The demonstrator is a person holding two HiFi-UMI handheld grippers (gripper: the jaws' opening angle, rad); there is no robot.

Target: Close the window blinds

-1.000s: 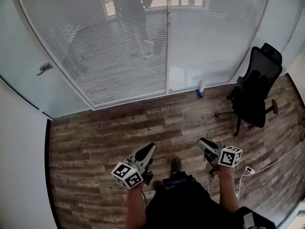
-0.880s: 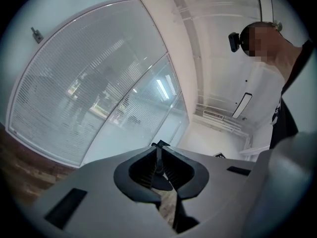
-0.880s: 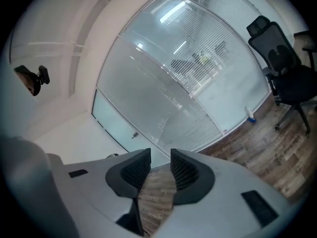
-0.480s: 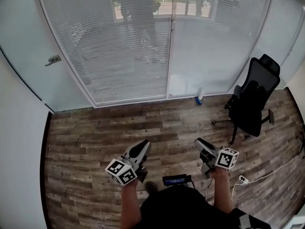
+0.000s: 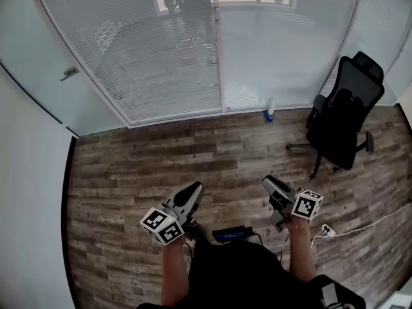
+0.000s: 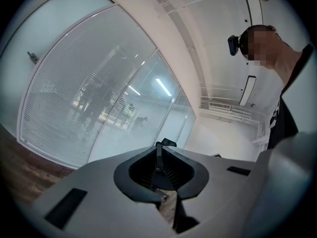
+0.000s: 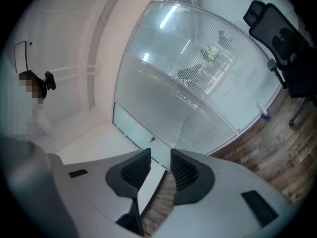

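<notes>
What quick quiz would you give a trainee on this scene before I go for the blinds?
1. True or false: the right gripper holds something.
2. In the head view the chair stands: A at the right; B at the left; C between the grippers.
3. Fill in: on the left gripper the jaws are ___.
Key: 1 false, its jaws stand apart with nothing between them. 2 A. 3 shut.

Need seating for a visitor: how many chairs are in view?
1: a black office chair on the wood floor at right, near the blinds. Others may be out of frame.
</notes>
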